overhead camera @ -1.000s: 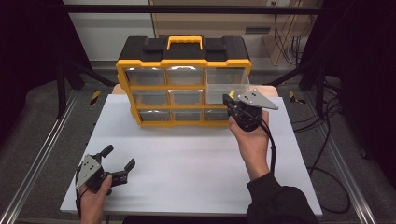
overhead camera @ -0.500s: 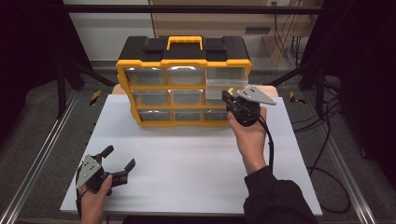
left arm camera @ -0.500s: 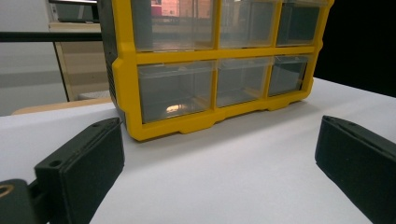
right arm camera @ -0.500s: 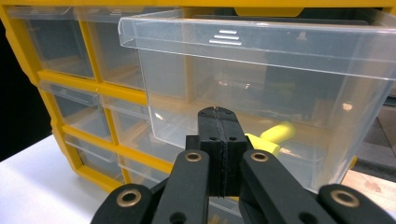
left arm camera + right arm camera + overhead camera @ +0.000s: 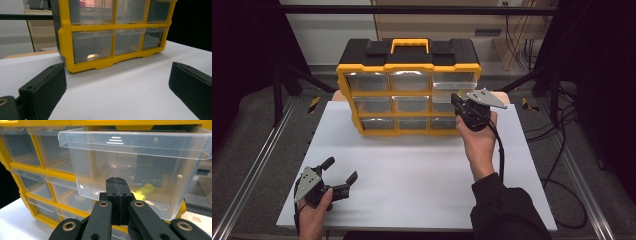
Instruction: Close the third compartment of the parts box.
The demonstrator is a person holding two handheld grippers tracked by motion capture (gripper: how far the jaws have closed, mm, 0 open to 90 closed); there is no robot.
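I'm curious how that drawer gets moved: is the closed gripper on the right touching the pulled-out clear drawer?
Cannot tell. In the right gripper view the right gripper, jaws shut, overlaps the front of the clear drawer, but neither contact nor a gap shows plainly.

high view: fixed above the near table edge, looks forward and down over the white table [image 5: 412, 165] to the yellow drawer cabinet [image 5: 408, 90]. left gripper view: low near the tabletop, faces the cabinet [image 5: 112, 32] from well back. right gripper view: close up on the pulled-out clear drawer [image 5: 135, 167]. all three share the cabinet front.
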